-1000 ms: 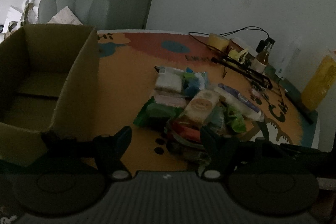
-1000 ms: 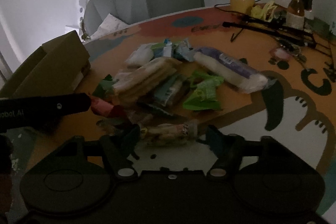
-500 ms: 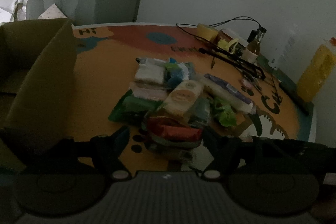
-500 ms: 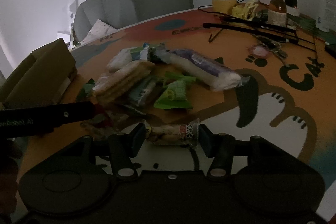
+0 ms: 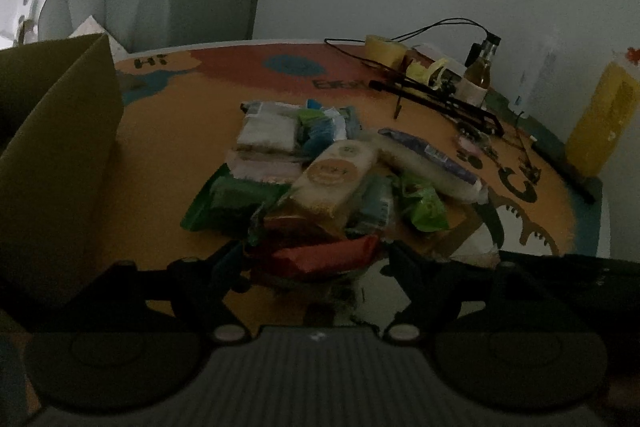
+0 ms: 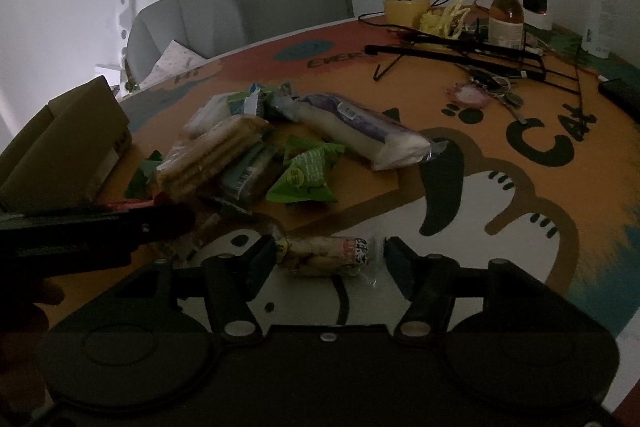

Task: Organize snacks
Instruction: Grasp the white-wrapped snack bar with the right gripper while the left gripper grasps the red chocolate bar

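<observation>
Red wrapper (image 5: pixel 324 257), green packet (image 6: pixel 306 177), brown box (image 5: pixel 60 147), orange cartoon-cat tablecloth (image 6: pixel 500 147)

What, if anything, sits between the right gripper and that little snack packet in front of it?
Nothing visible. The snack packet lies on the table between the right gripper's open fingers, apart from the pile.

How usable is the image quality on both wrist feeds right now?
Left wrist view: dim and grainy, the red packet between the left gripper fingers reads murky. Right wrist view: brighter and sharper, print on the sausage stick shows; fisheye bends the table edge.
</observation>
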Action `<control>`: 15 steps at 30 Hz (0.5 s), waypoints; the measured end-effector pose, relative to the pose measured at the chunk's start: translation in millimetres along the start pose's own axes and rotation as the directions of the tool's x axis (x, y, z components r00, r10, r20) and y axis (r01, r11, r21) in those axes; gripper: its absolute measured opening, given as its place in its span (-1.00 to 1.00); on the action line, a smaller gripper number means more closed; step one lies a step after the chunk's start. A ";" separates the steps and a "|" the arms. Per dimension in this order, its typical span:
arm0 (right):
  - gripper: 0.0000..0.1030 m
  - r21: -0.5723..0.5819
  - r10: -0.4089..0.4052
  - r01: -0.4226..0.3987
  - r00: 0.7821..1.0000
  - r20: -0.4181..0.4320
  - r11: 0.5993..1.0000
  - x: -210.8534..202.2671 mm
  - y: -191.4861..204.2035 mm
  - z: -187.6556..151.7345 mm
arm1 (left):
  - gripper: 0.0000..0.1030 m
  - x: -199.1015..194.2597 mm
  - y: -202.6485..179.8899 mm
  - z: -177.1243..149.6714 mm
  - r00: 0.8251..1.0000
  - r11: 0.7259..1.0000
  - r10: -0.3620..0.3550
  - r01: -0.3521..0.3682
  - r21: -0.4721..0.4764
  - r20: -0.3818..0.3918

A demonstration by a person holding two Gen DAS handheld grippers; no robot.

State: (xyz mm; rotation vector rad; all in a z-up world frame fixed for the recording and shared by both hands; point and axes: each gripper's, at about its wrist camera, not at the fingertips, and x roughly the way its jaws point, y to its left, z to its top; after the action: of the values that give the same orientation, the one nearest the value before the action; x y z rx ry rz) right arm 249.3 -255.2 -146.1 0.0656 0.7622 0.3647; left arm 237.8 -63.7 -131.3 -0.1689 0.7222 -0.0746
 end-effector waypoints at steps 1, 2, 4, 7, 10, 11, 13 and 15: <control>0.23 -0.002 -0.002 0.002 1.000 0.001 1.000 0.4 0.4 0.0 | 0.53 0.2 0.0 -0.9 1.000 1.000 0.006 -0.006 0.003 0.006; 0.24 -0.005 -0.005 0.005 1.000 0.002 1.000 0.8 1.1 -0.2 | 0.53 0.1 -0.1 -1.6 1.000 1.000 0.009 -0.009 0.002 0.009; 0.24 -0.009 -0.010 0.010 1.000 0.004 1.000 1.4 2.5 -0.3 | 0.45 -0.2 2.4 -2.5 1.000 1.000 0.007 -0.007 -0.010 0.007; 0.13 -0.020 -0.016 0.016 1.000 0.008 1.000 1.5 4.4 -0.7 | 0.05 -2.0 3.3 -3.5 1.000 1.000 0.005 -0.005 -0.003 0.001; -0.03 -0.018 -0.010 0.010 1.000 0.007 1.000 1.1 5.2 -0.1 | -0.23 -5.9 4.4 -5.0 1.000 1.000 -0.010 0.010 -0.004 0.002; -0.04 -0.016 -0.009 0.009 1.000 0.005 1.000 0.9 5.3 0.0 | -0.38 -7.7 4.6 -5.3 1.000 1.000 -0.014 0.014 0.000 0.002; -0.05 -0.008 -0.010 0.010 1.000 0.004 1.000 0.1 5.1 -0.1 | -0.53 -10.7 5.8 -6.1 1.000 1.000 -0.014 0.014 -0.003 0.005; -0.06 -0.002 -0.011 0.011 1.000 0.003 1.000 -1.2 5.5 -0.8 | -0.84 -14.3 7.0 -6.1 1.000 1.000 -0.005 0.005 -0.001 0.010</control>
State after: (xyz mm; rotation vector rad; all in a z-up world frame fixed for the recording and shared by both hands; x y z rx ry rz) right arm 246.3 -250.6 -144.8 0.0601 0.7586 0.3552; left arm 223.2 -55.8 -127.7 -0.1719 0.7118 -0.0782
